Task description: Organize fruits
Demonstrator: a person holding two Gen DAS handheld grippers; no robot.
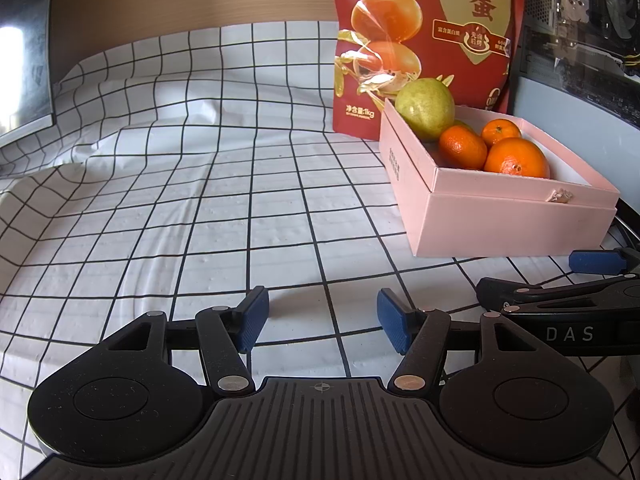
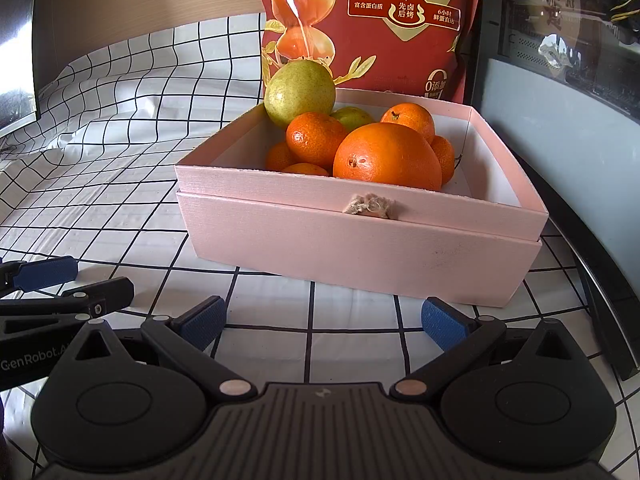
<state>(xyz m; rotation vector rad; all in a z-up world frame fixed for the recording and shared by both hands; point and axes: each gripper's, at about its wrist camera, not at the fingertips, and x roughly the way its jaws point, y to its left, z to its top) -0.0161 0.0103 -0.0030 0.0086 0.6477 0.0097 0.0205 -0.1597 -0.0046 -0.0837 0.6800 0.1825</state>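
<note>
I keep the left gripper (image 1: 320,318) and right gripper (image 2: 324,322) both spread apart and empty near the pink box (image 2: 360,248), because the oranges (image 2: 387,156) and pear (image 2: 300,92) already lie inside it.

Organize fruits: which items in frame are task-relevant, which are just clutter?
Task-relevant:
- pink box
- big orange
- mandarins
- green pears
- left gripper and right gripper, both open and empty

Clutter:
- red snack bag
- grid tablecloth
- dark monitor
- computer case
</note>
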